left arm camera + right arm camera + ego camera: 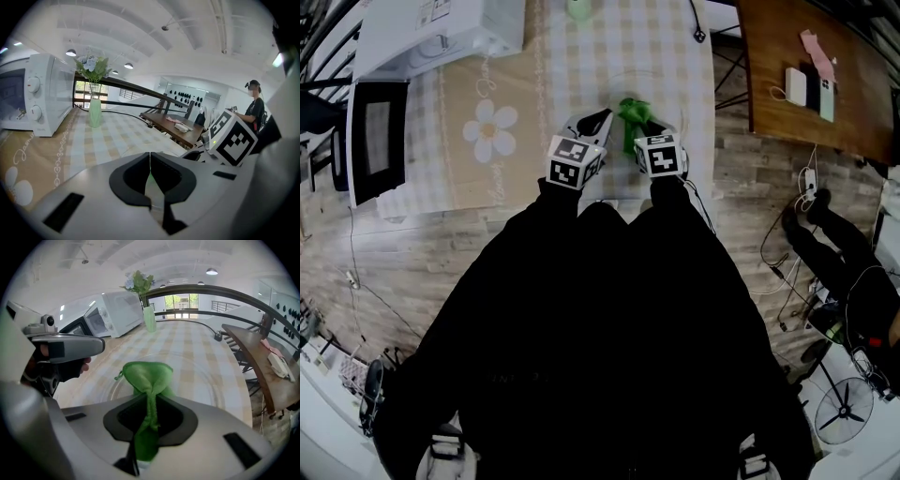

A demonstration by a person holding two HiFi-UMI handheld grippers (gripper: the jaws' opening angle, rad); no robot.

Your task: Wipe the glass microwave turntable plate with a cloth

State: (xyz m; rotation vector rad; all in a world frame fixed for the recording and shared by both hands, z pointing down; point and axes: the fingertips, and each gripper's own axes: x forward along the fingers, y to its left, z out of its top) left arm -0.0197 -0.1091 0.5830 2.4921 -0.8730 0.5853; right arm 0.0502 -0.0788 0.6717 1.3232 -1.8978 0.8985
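The clear glass turntable plate (199, 380) lies flat on the checked tablecloth, and in the head view only its faint rim (667, 97) shows. My right gripper (150, 401) is shut on a bunched green cloth (147, 373) whose free end rests on the plate. From above, the cloth (630, 114) sits just ahead of the right gripper (641, 133). My left gripper (600, 120) hovers at the plate's left side. Its jaws meet with nothing between them (150, 157). In the right gripper view the left gripper (96, 347) points across the plate's left rim.
A white microwave (431, 33) stands at the back left with its door (375, 141) swung open. A green vase of flowers (94, 112) stands beyond it. A tan mat with a daisy (492, 131) lies left of the plate. A wooden side table (806, 75) stands to the right.
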